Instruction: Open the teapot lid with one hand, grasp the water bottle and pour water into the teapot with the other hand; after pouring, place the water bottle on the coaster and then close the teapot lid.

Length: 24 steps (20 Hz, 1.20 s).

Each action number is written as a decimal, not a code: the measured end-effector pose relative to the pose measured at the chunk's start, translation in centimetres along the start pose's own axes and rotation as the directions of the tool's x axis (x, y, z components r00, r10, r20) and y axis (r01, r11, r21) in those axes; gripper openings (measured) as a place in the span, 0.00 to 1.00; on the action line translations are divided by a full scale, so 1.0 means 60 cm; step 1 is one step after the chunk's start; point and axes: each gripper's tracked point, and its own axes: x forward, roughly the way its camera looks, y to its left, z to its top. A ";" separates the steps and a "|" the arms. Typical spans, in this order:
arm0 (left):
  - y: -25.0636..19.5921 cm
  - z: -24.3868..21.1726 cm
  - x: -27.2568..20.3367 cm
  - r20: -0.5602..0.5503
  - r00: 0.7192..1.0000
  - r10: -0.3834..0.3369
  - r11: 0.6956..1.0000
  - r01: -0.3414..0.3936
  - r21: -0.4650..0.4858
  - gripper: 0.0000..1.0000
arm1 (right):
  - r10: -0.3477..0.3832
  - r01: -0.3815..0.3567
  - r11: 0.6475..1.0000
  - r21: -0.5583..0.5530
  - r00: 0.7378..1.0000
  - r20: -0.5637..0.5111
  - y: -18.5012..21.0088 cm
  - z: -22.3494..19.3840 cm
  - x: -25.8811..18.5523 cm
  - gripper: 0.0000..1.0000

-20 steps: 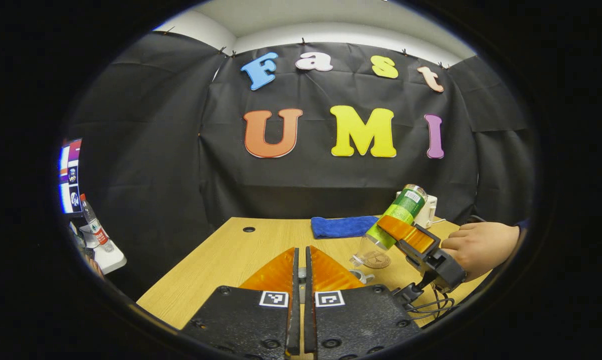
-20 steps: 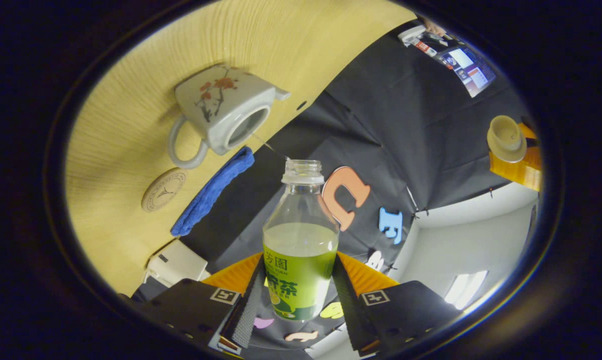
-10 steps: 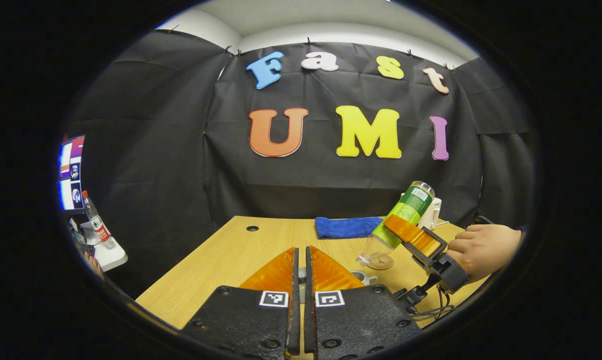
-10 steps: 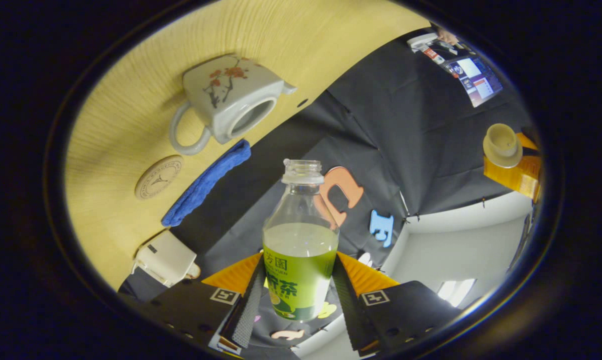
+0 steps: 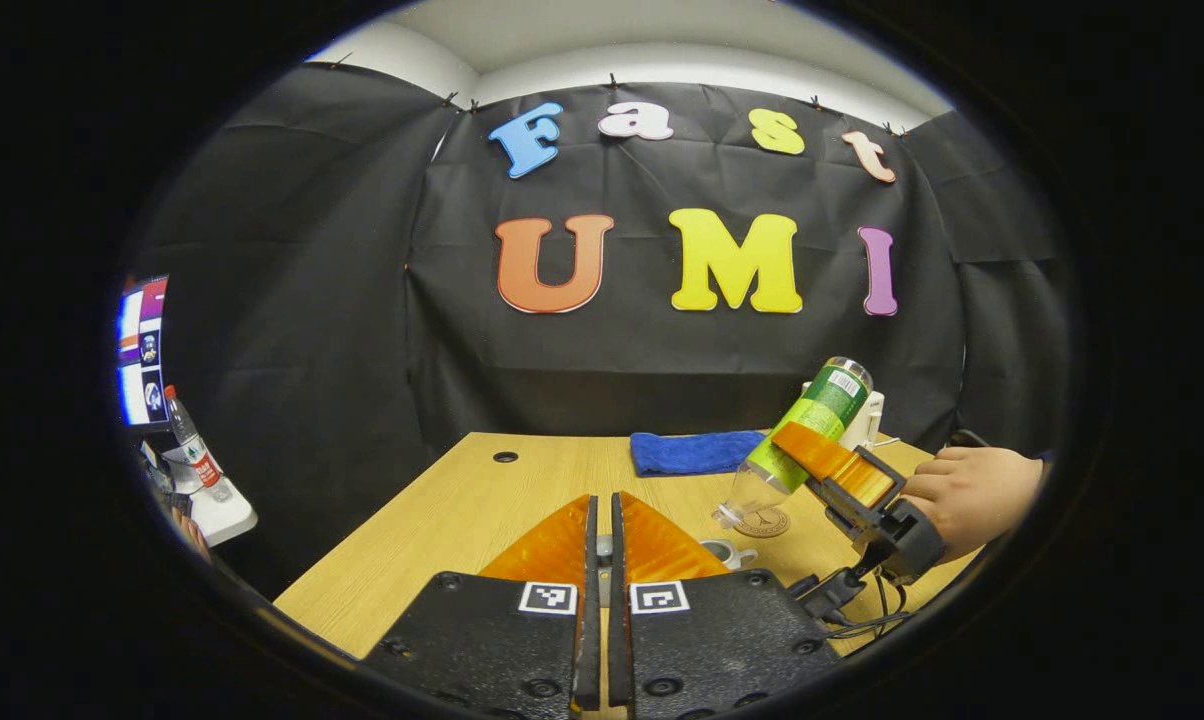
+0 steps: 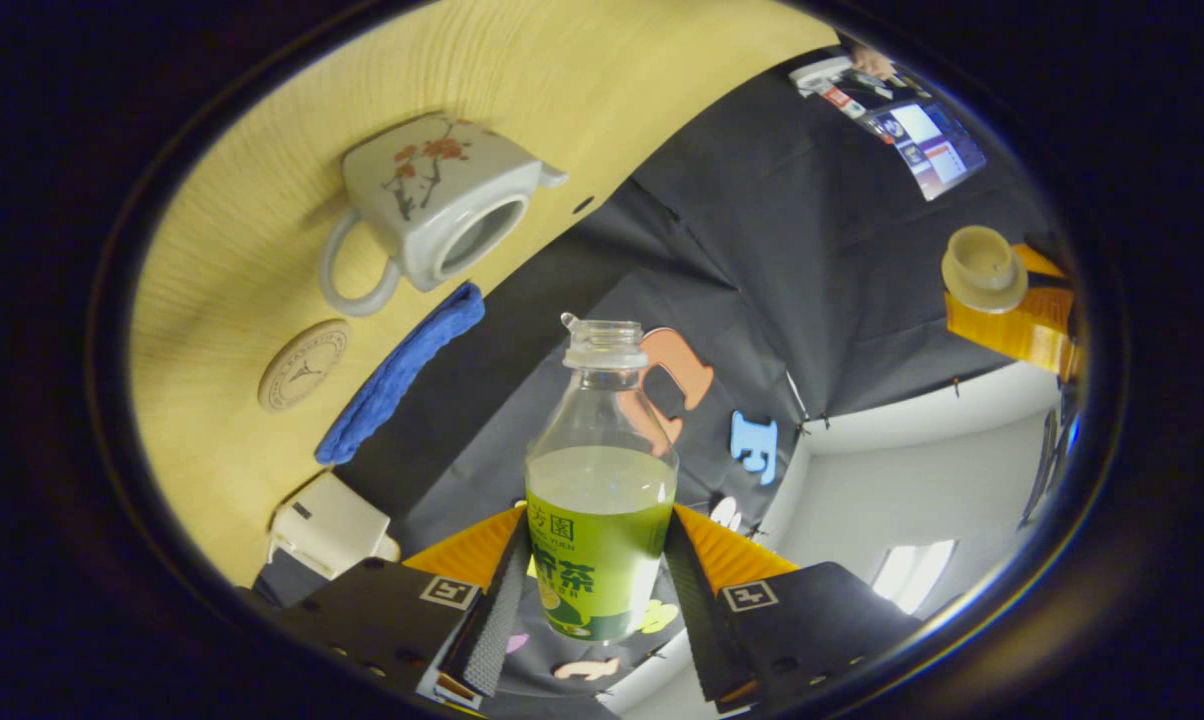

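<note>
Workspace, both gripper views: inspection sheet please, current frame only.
Surface: wooden table, with a round hole.
Job's things: teapot lid off, opening empty-looking; water bottle uncapped, tilted, part full; coaster bare; teapot lid held aloft.
Clutter: blue cloth; white box.
Grippers: right gripper shut on the bottle, a hand behind it; left gripper fingers close together, holding the lid.
Cables: black cable under the right gripper.
Surroundings: black cloth wall; monitor and a second bottle off to the side.
</note>
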 end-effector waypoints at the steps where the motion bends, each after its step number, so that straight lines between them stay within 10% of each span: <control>1: 0.001 -0.001 0.001 0.000 1.000 0.006 1.000 -0.006 -0.003 0.05 | 0.006 -0.005 0.999 0.042 1.000 -0.013 0.005 -0.005 0.002 0.75; 6: -0.014 0.007 0.001 0.016 1.000 -0.003 1.000 0.003 0.010 0.06 | 0.073 -0.060 0.966 0.252 0.996 -0.043 0.050 -0.015 -0.006 0.73; 10: -0.020 0.013 0.000 0.030 1.000 -0.006 1.000 0.006 0.012 0.05 | 0.181 -0.133 0.862 0.489 0.982 -0.051 0.094 -0.020 -0.022 0.75; 24: -0.055 0.004 0.014 0.016 0.999 -0.038 0.999 0.038 -0.006 0.06 | 0.392 -0.182 0.132 0.974 0.912 0.117 0.138 -0.062 -0.094 0.73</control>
